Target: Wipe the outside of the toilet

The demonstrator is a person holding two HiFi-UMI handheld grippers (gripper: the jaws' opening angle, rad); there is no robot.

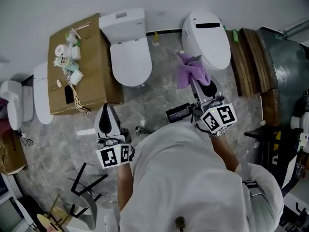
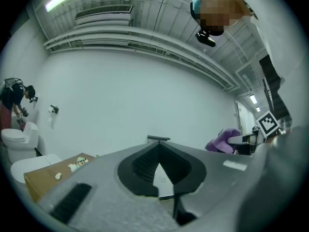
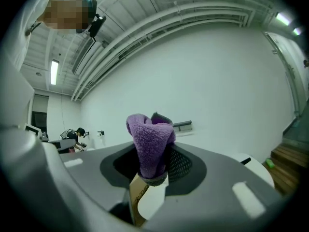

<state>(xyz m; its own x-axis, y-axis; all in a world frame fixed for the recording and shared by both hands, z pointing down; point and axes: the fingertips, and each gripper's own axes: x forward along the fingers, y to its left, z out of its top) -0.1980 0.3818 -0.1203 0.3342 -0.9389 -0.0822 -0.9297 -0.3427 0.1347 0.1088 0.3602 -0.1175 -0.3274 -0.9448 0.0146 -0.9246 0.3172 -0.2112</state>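
Two white toilets stand against the far wall: one in the middle point(image 1: 128, 47) and one to the right point(image 1: 207, 37), both with lids down. My right gripper point(image 1: 194, 81) is shut on a purple cloth point(image 1: 190, 70), which hangs just left of the right toilet's bowl, close to its side. In the right gripper view the purple cloth point(image 3: 148, 139) bulges up between the jaws of the right gripper point(image 3: 155, 152). My left gripper point(image 1: 107, 111) hovers over the floor in front of the middle toilet. Its jaws are shut on nothing, as the left gripper point(image 2: 158, 143) view shows.
A cardboard box point(image 1: 89, 76) with small items on top stands left of the middle toilet. More white toilets point(image 1: 42, 93) are at the far left. Wooden planks point(image 1: 251, 62) and a grey metal drum point(image 1: 289, 71) sit to the right. A dark stool frame point(image 1: 84, 190) lies at lower left.
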